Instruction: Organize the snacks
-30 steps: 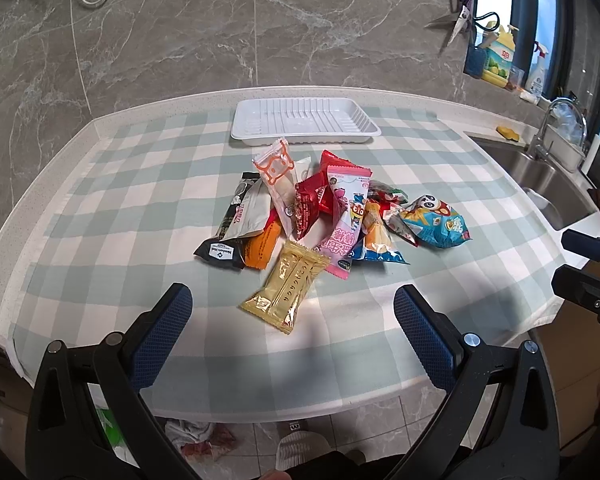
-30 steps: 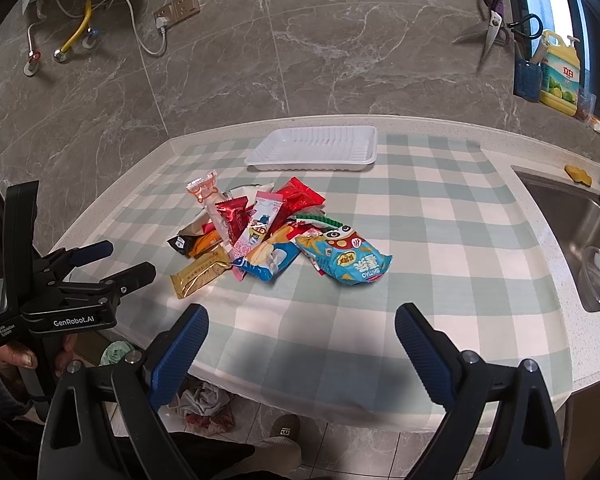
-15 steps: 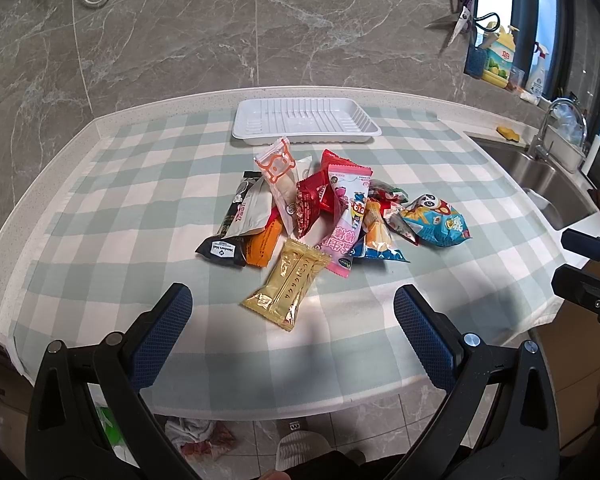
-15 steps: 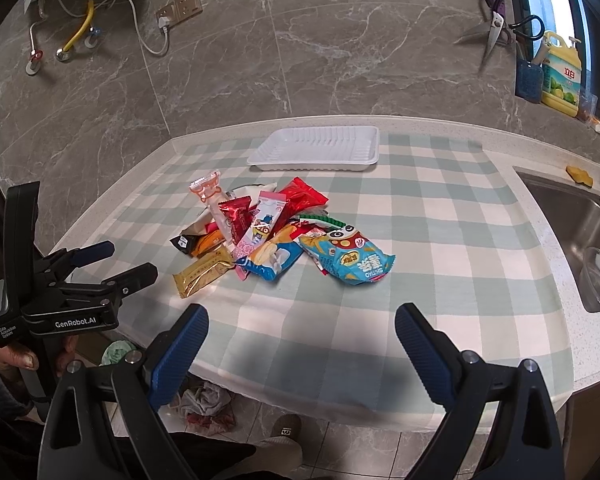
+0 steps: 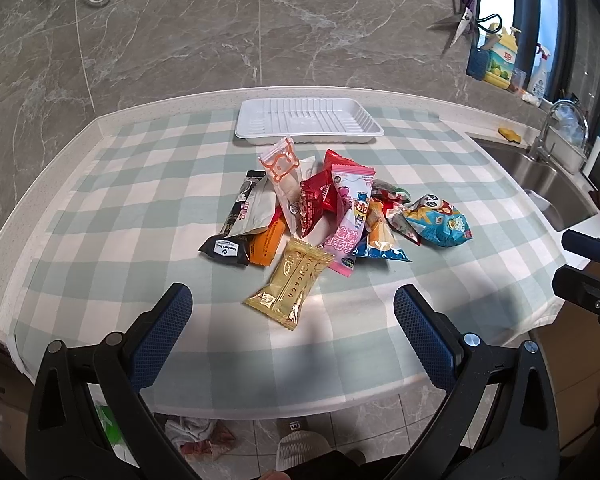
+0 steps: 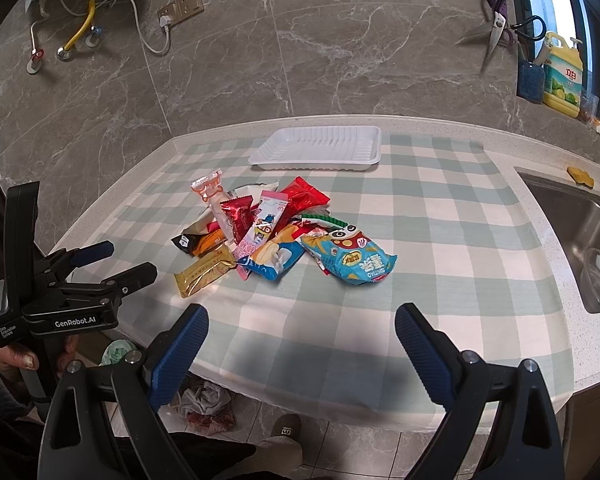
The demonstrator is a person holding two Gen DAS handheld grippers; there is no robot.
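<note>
Little has changed in the last second: both my left fingers (image 5: 292, 312) and right fingers (image 6: 300, 332) stay apart, empty; snacks (image 5: 324, 208) still piled mid-surface, tray (image 5: 308, 122) unfilled – sorting hasn't begun

The left hand-held gripper (image 6: 112, 260) reads "GenRobot.AI" (also "Data Acquisition System"); the black packet (image 5: 225, 251) reads "Member's Mark".

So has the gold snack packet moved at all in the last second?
No. The gold packet lies where it was, just in front of the snack pile and in line with the white tray.
</note>
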